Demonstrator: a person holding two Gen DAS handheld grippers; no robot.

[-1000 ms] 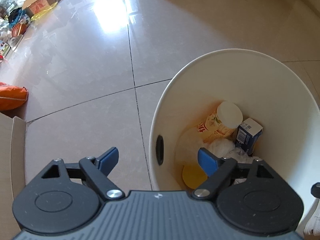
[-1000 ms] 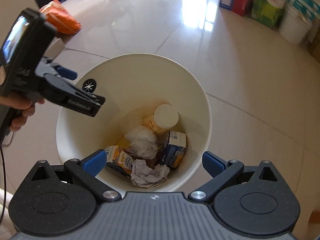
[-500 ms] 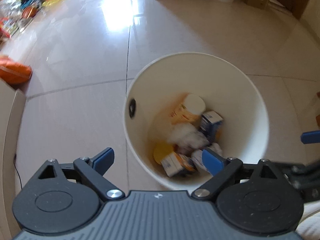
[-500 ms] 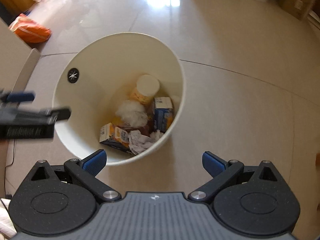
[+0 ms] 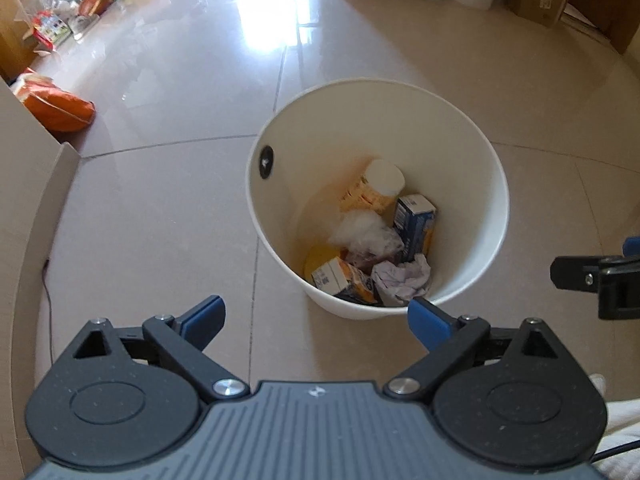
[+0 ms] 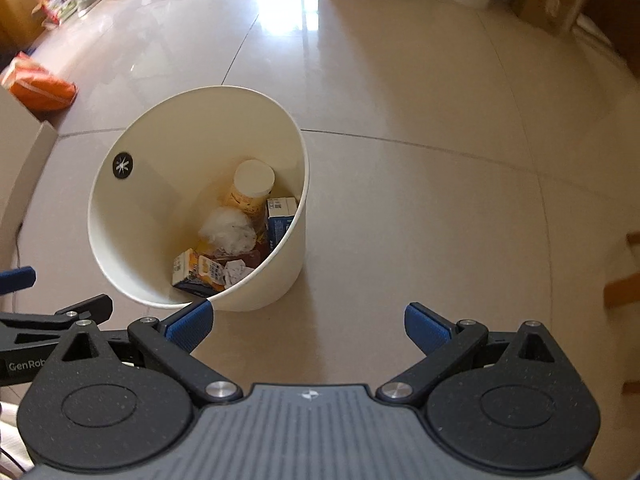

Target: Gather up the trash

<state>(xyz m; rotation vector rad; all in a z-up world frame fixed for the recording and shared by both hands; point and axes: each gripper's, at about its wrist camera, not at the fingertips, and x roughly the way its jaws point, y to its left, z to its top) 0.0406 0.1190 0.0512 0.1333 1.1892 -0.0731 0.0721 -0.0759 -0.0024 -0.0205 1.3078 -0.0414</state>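
Left wrist view: a white bin (image 5: 476,208) is seen standing on the tiled floor (image 5: 160,208), just beyond the left gripper (image 5: 316,316). Its jaws have just been opening and are spread wide, with nothing between them. Trash is gathered in the bin's bottom: a white-capped cylindrical container (image 5: 378,186) at the far side, a blue carton (image 5: 414,220) to its right, a white wad (image 5: 358,232) at the middle, a yellow-and-white carton (image 5: 338,278) and crumpled paper (image 5: 402,280) at the near side.

Right wrist view: the right gripper (image 6: 308,326) is held with jaws wide and empty, the bin to its far left. An orange bag (image 6: 38,88) lies far left.
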